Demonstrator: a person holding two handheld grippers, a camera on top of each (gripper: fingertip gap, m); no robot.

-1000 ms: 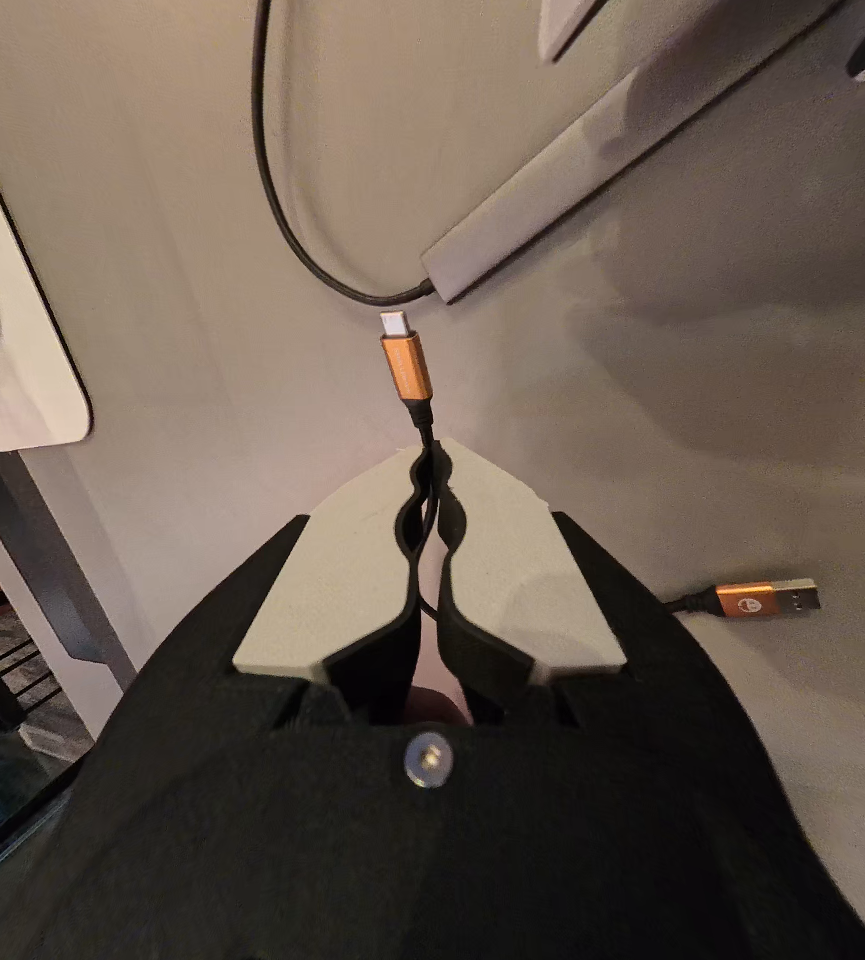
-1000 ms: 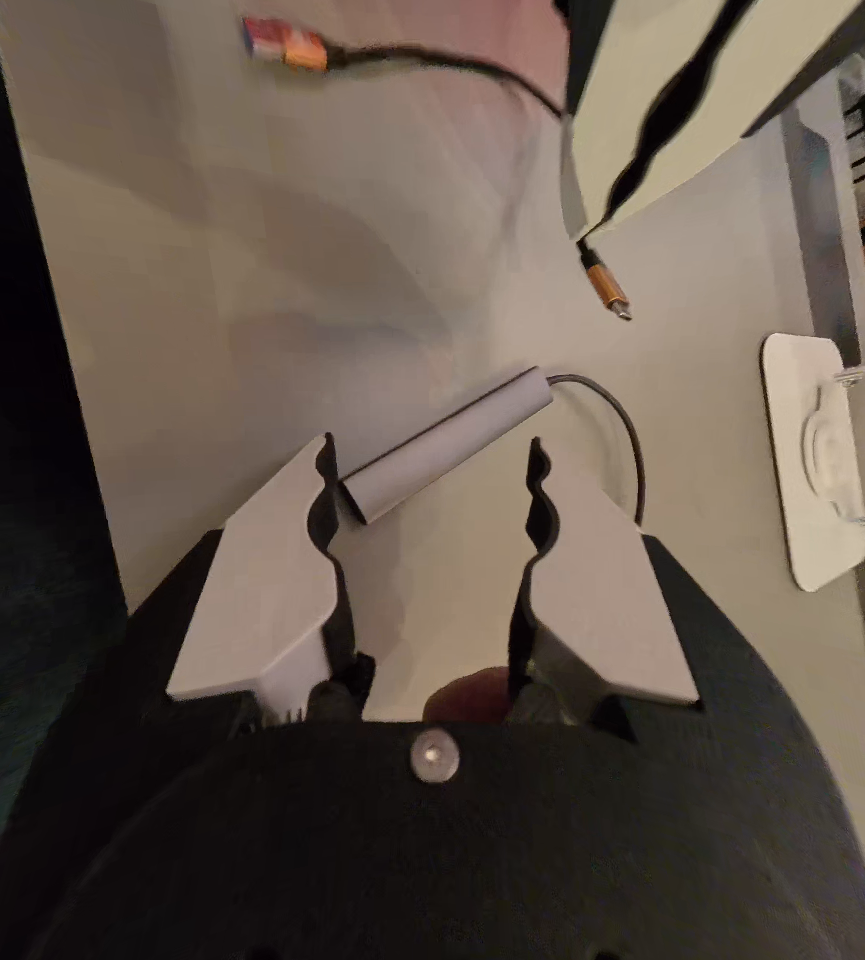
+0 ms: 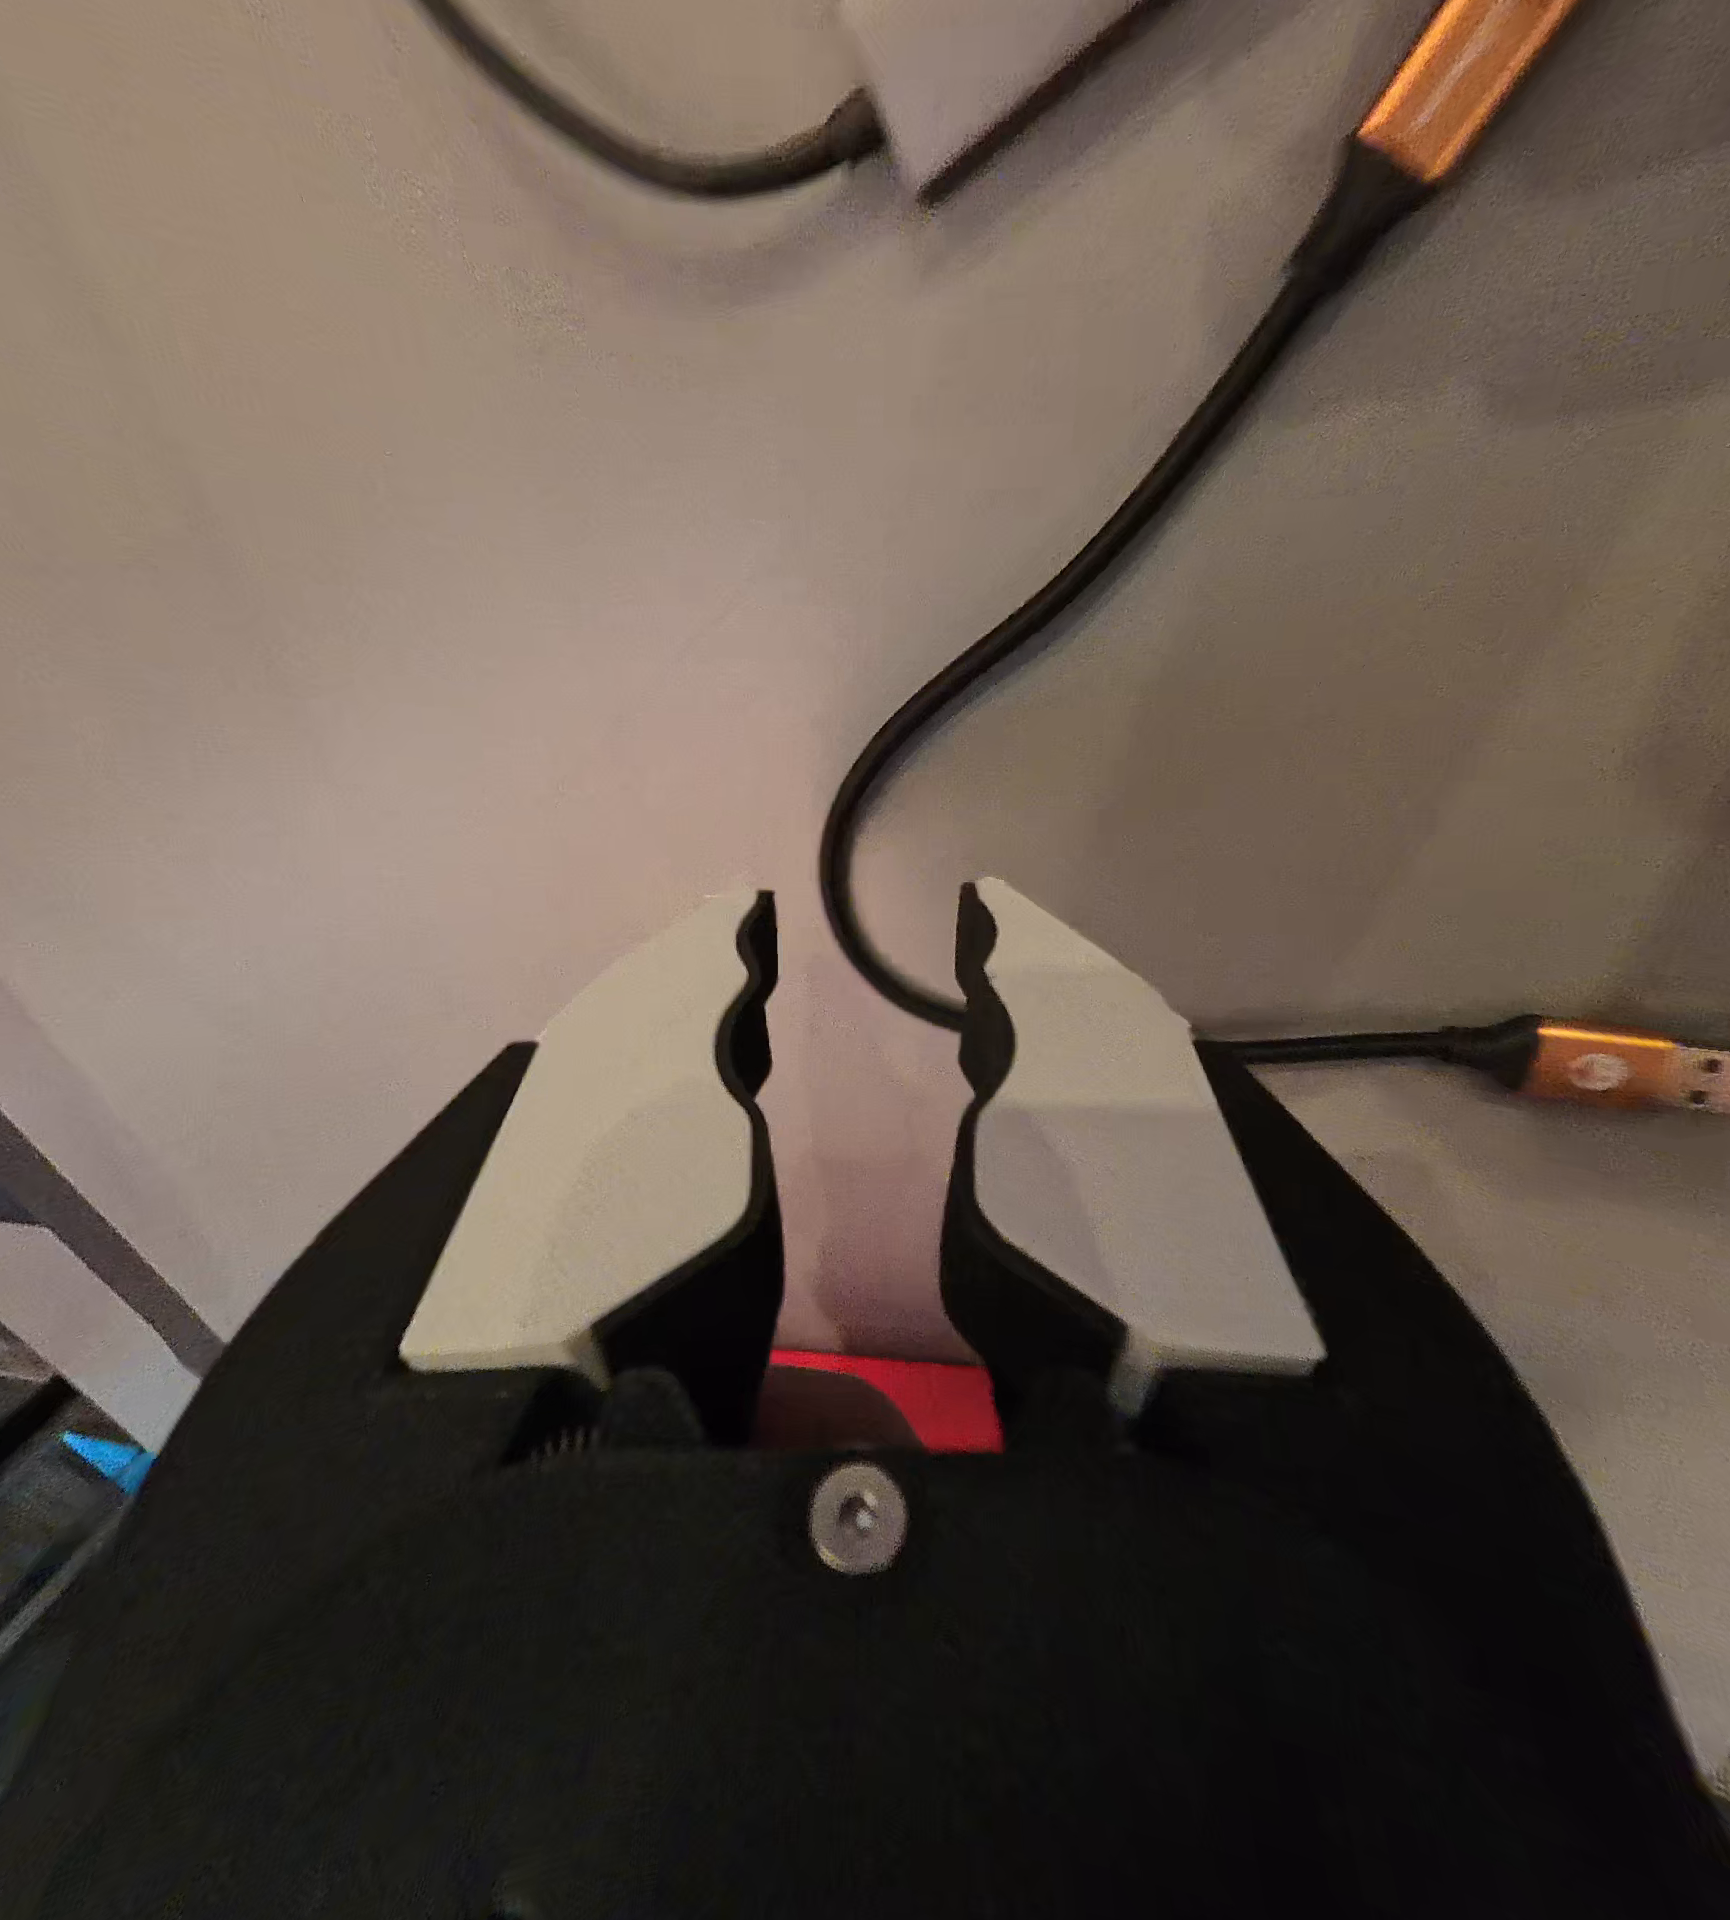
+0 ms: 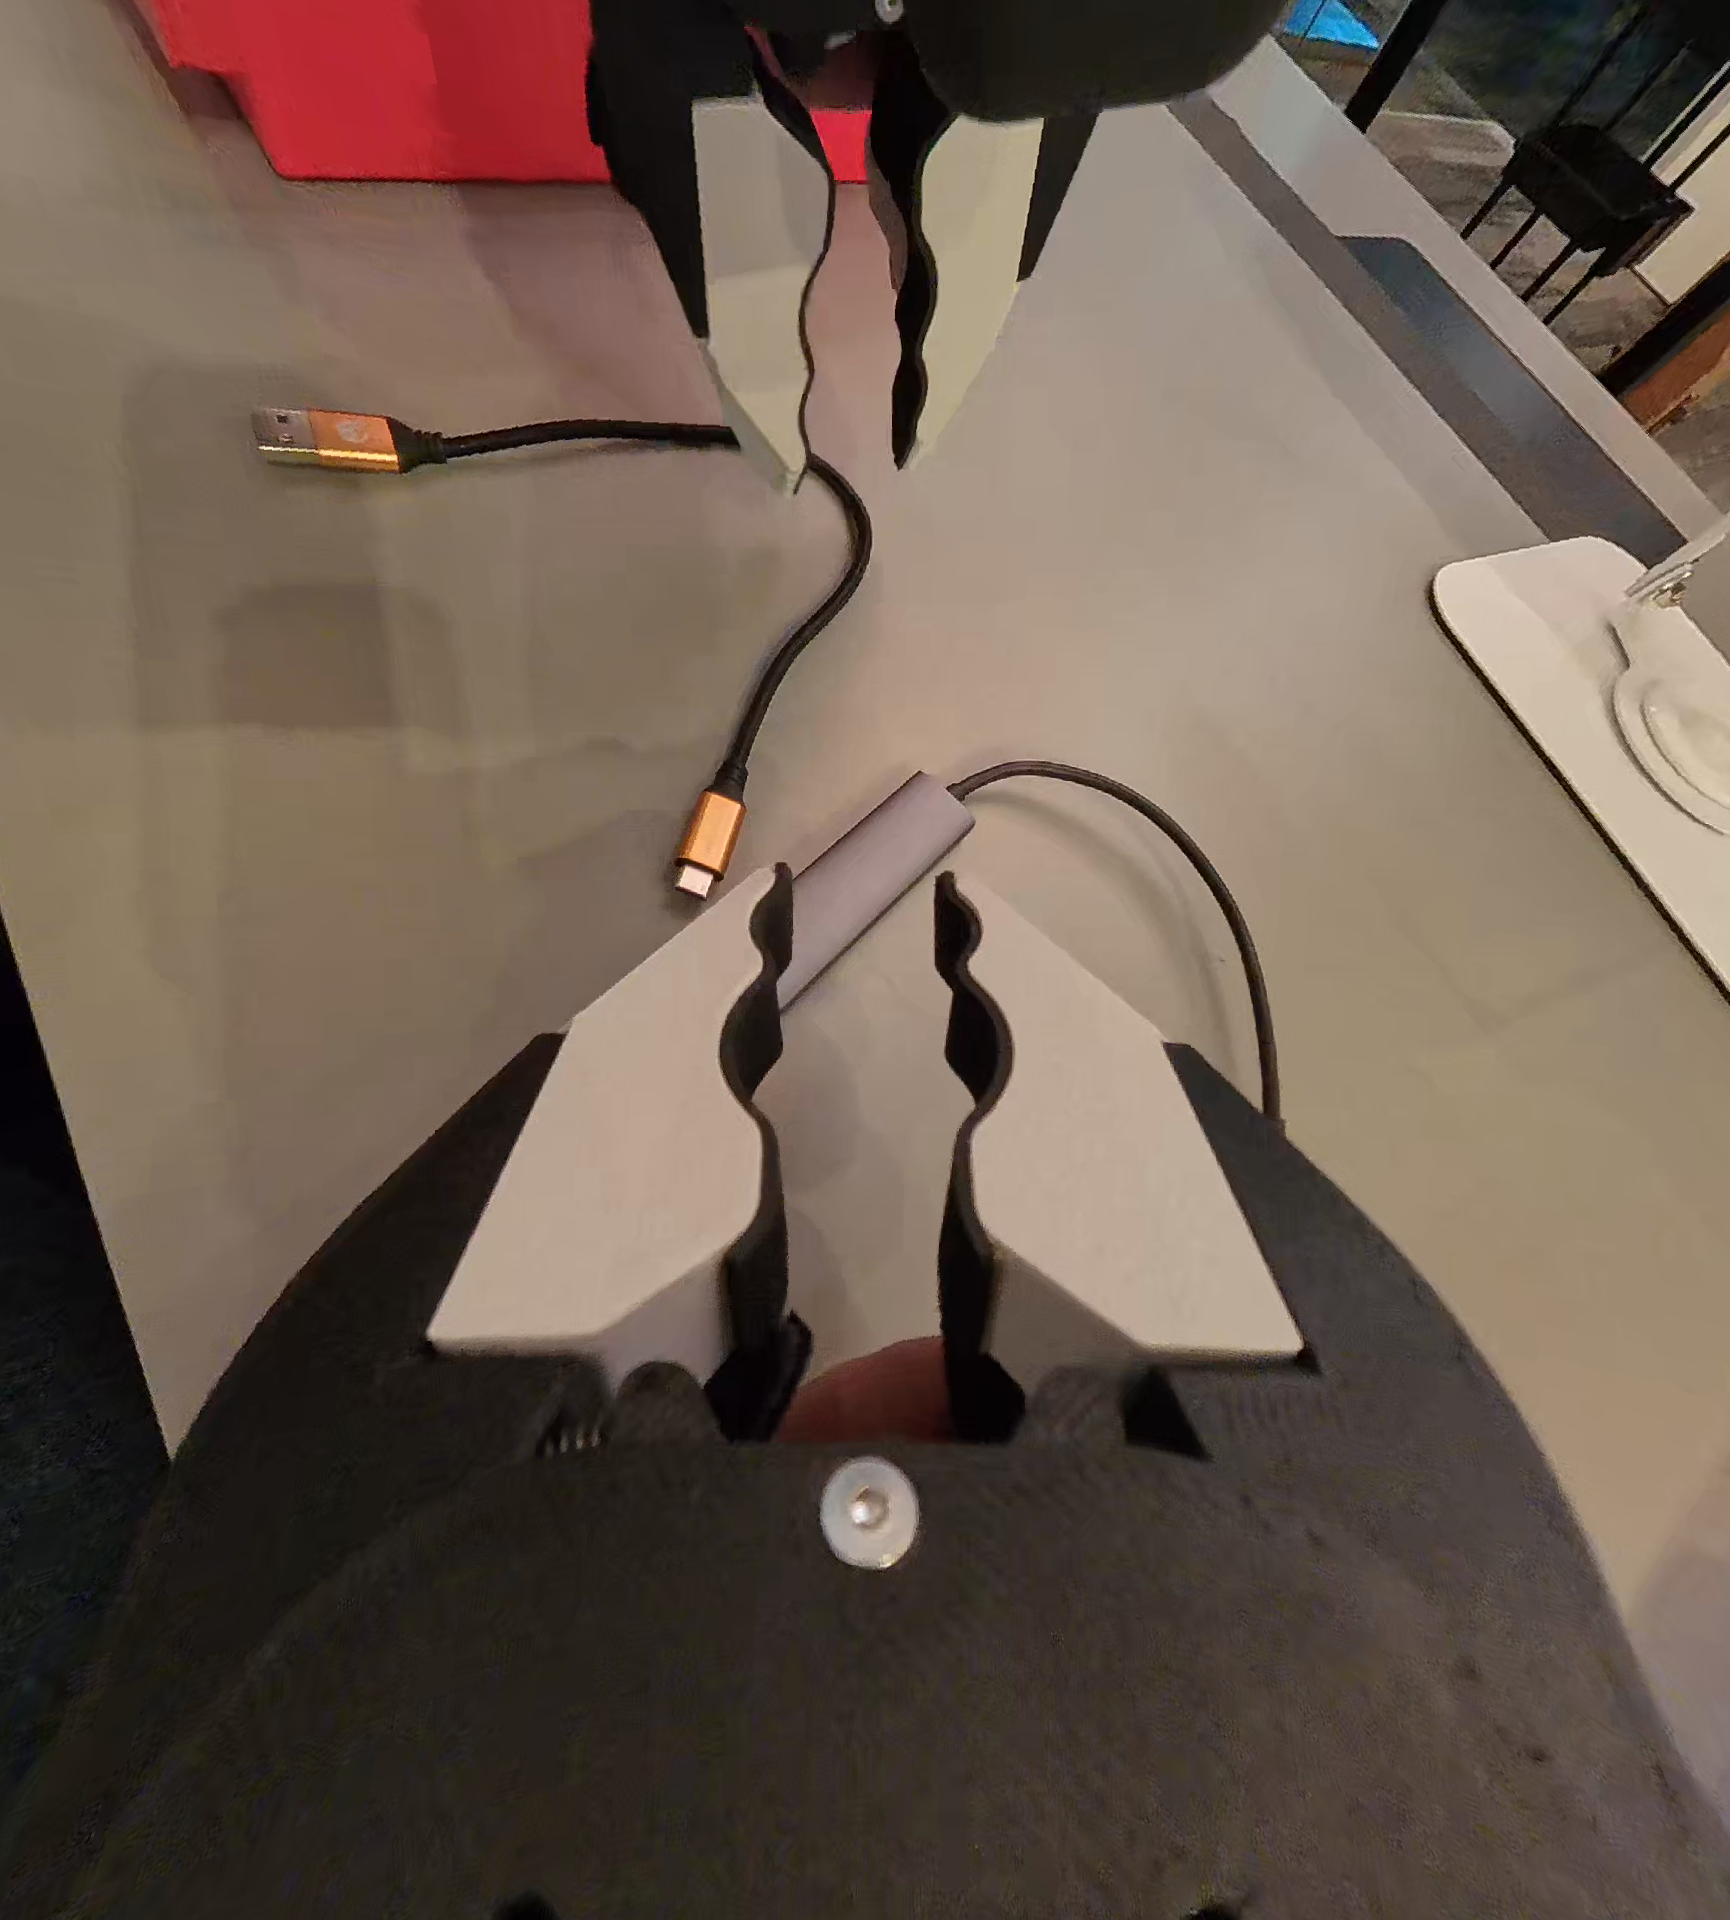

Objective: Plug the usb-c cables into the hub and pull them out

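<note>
The left gripper fills the lower half of its own view, fingers parted and gripping nothing. The right gripper sits likewise, jaws apart. What seems a fingertip shows between its finger bases.

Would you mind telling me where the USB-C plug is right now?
In the right wrist view the USB-C plug lies on the table, unplugged, just left of the hub and beyond the open right claw.
</note>
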